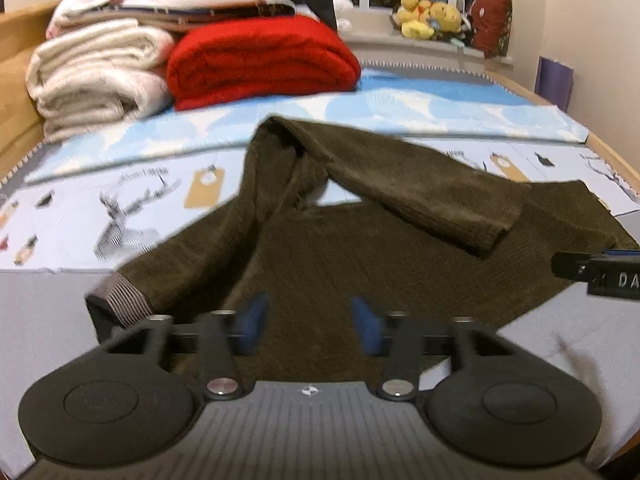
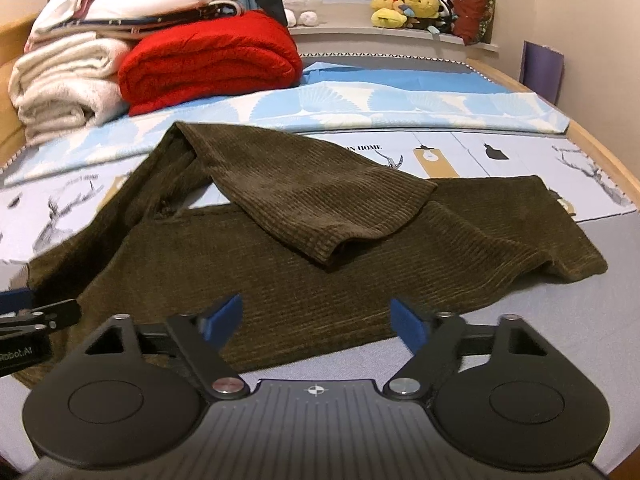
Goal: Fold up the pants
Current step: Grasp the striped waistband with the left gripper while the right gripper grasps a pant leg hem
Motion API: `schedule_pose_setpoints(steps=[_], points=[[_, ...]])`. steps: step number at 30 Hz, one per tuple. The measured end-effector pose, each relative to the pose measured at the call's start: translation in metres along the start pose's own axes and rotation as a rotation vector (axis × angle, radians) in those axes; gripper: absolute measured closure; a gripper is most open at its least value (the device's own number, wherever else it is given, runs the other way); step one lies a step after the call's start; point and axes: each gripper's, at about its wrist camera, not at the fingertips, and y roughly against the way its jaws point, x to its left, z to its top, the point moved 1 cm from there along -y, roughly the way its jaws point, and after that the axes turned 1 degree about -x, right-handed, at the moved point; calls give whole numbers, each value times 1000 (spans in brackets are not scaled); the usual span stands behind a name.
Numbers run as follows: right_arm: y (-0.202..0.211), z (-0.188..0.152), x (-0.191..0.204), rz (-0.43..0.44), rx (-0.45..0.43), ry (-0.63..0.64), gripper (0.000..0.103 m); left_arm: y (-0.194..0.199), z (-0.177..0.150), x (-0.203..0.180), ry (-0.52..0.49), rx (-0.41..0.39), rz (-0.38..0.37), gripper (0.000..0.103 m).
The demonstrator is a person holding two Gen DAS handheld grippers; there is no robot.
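Both grippers, left (image 1: 306, 322) and right (image 2: 316, 320), hovered low with fingers spread, grasping nothing. Just ahead of them the brown corduroy pants (image 2: 304, 240) lay crosswise on the bed (image 2: 520, 304), one leg (image 1: 404, 184) doubled back diagonally.

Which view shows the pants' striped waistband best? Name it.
The left wrist view: the striped waistband of the pants lies unobstructed at lower left. In the right wrist view that end of the pants runs behind the left gripper, so no stripes show.
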Motion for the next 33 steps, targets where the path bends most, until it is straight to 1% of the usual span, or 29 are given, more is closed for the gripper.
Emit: schedule_pose_setpoints(steps=[1, 2, 3, 5, 7, 8, 10, 11, 12, 13, 14, 15, 17, 18, 19, 20, 22, 24, 26, 28, 30, 33], points=[[2, 2, -5, -1, -5, -16, 30, 2, 2, 4, -7, -12, -1, 72], [4, 6, -13, -1, -18, -44, 32, 4, 4, 9, -17, -18, -9, 76], [5, 9, -19, -3, -8, -69, 34, 3, 7, 15, -26, -16, -15, 83], [5, 17, -37, 1, -27, -136, 35, 0, 14, 30, -48, -5, -11, 84], [1, 25, -62, -38, -35, -173, 36, -6, 19, 53, -62, 12, 24, 84], [-3, 29, -78, -63, -31, -201, 36, -11, 20, 67, -53, 32, 41, 84], [-14, 32, -106, -107, 6, -259, 35, -21, 14, 98, 9, 82, 69, 84], [-20, 32, -119, -130, 18, -277, 35, -29, 9, 117, 77, 138, 80, 84], [-25, 34, -133, -154, 15, -288, 35, -36, 5, 134, 149, 187, 74, 84], [-31, 34, -146, -174, 37, -311, 35, -42, 1, 149, 213, 225, 69, 84], [-36, 36, -160, -190, 48, -331, 35, -49, -3, 160, 253, 265, 78, 84], [-40, 37, -174, -208, 45, -339, 35, -54, -6, 167, 265, 292, 92, 83], [-53, 38, -201, -237, 78, -383, 35, -64, -10, 178, 276, 338, 105, 79], [-62, 34, -206, -252, 104, -405, 35, -69, -11, 182, 287, 356, 109, 69], [-67, 32, -216, -256, 111, -430, 35, -73, -13, 186, 302, 374, 115, 55], [-72, 31, -226, -255, 121, -453, 35, -78, -14, 190, 320, 391, 119, 49], [-87, 26, -233, -259, 162, -487, 35, -89, -17, 194, 348, 438, 115, 30], [-98, 17, -234, -272, 209, -504, 32, -99, -19, 196, 351, 478, 120, 26], [-112, 16, -240, -269, 236, -531, 29, -107, -21, 194, 338, 498, 128, 24], [-123, 14, -240, -262, 257, -547, 28, -115, -22, 192, 340, 512, 123, 16], [-131, 13, -241, -262, 276, -554, 26, -124, -23, 191, 343, 526, 127, 13], [-142, 10, -239, -265, 299, -568, 25, -135, -24, 186, 305, 543, 146, 12]])
